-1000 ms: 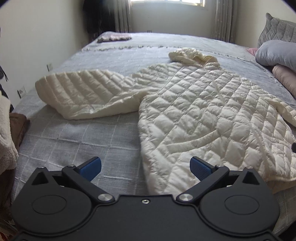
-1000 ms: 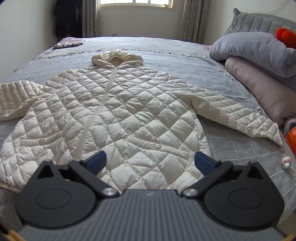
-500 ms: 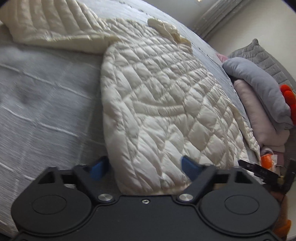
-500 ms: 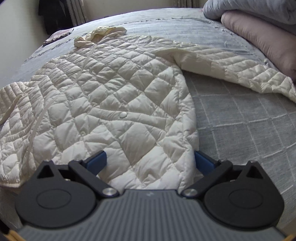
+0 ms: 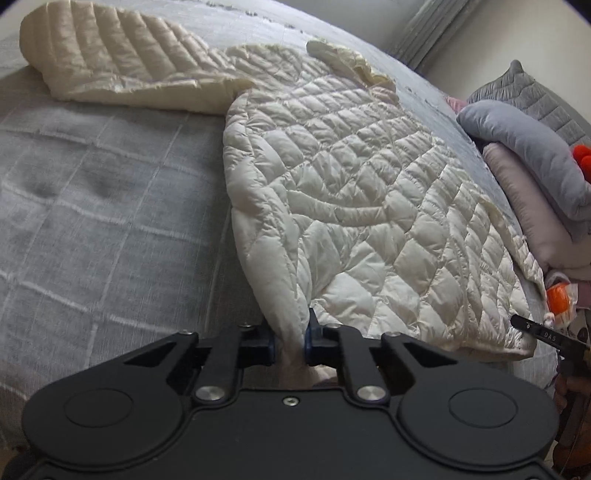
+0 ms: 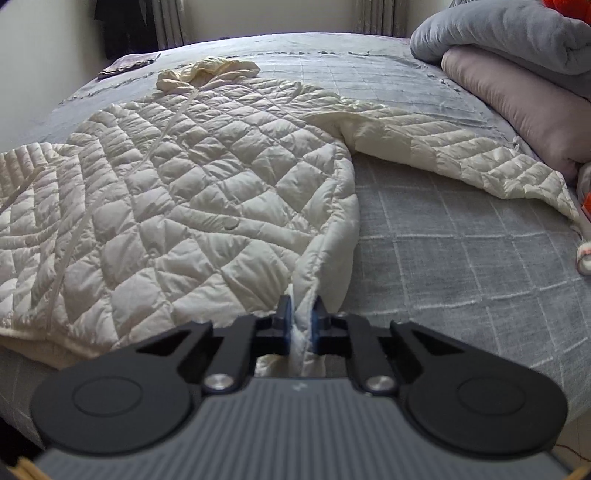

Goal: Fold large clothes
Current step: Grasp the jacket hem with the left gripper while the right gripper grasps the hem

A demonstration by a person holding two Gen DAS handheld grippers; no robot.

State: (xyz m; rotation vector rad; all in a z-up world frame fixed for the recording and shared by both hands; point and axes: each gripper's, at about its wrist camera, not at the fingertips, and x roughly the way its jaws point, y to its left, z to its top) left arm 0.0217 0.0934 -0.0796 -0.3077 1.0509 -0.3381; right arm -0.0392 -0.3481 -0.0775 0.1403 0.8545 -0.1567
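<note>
The bed (image 6: 461, 258) filled most of the room, covered in a grey spread with a pale grid woven through it. Spread across it, front up, lay the cream quilted jacket (image 6: 192, 177), its zip running up the middle to a crumpled hood (image 6: 207, 72) at the far end. One sleeve (image 6: 454, 155) stretched out flat toward the stacked bedding on the right; the other sleeve (image 5: 122, 70) lay out toward the opposite side. By the headboard side a grey pillow (image 6: 509, 33) sat on top of a pale pink one (image 6: 524, 99), with something bright orange-red showing above them. A small folded cloth (image 6: 127, 64) lay at the far corner of the bed, near the curtains.

At the near hem, both tools had hold of the jacket. The left gripper (image 5: 289, 341) had the hem's left corner bunched between its blue pads, its jaws closing in on the fabric, which rose in a ridge from the pinch. The right gripper (image 6: 301, 326) stood at the hem's right corner, its jaws pressed tight on a thin fold of the quilted edge, the cloth drawn up into a narrow pleat between them.
</note>
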